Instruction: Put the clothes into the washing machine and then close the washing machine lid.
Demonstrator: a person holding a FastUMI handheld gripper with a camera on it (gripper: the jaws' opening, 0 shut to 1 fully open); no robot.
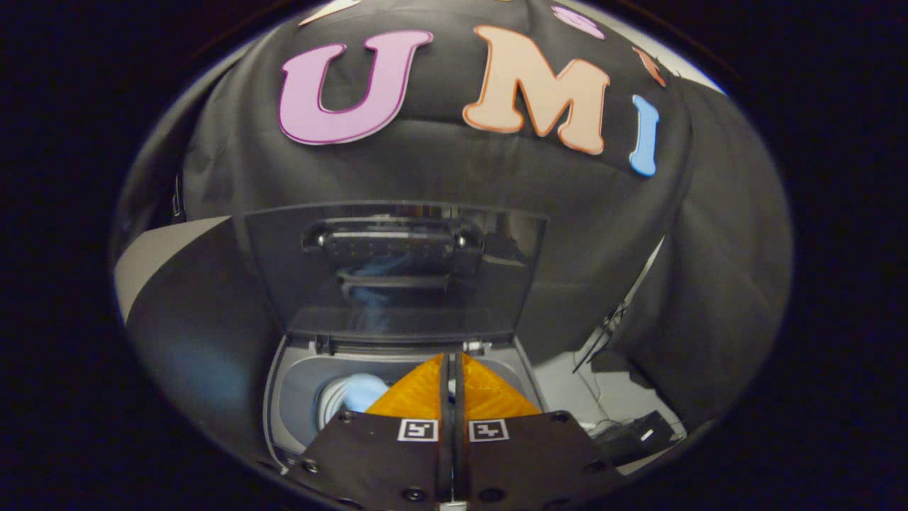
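Black cloth wall (440, 170) hangs behind, draped in soft folds, dull sheen under dim light. A second black cloth panel (716, 284) hangs to the right, loose and creased, its edge parting from the back cloth. In the gap between them, a pale wall (567, 383) shows, brighter than the rest. Thin dark cables (603, 337) trail down across that pale patch. Below them, a small black box (635, 436) lies low on the pale surface. On the left, a light grey strip (159, 259) slants behind the dark cloth.
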